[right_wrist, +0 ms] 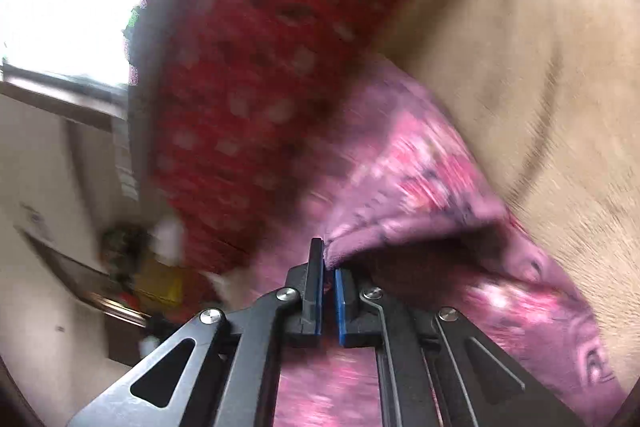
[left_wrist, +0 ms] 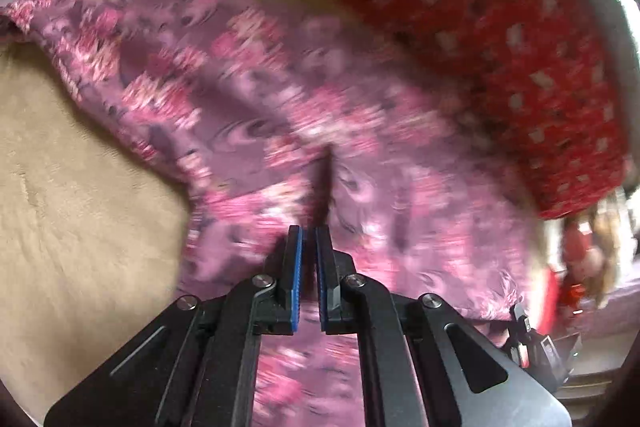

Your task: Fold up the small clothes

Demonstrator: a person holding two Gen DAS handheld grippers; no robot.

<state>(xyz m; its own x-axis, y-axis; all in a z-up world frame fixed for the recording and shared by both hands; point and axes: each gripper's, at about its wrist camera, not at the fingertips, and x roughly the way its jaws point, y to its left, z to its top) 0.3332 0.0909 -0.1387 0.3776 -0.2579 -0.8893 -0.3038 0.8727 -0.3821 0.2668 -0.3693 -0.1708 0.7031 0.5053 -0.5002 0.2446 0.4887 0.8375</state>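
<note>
Pink floral garment (left_wrist: 248,99) — no legible writing

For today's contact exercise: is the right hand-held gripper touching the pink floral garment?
Touching. The right wrist view shows the right hand-held gripper shut on a bunched edge of the pink floral garment.

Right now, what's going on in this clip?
A person is folding a pink-and-purple floral garment on a tan suede-like surface, with a handheld gripper in each hand. The left gripper is shut on a pinch of the floral cloth. The right gripper is shut on an edge of the same garment, which lifts into a fold there. A red cloth with pale patches lies beside it. Both views are motion-blurred, and the fold is not yet laid flat.
</note>
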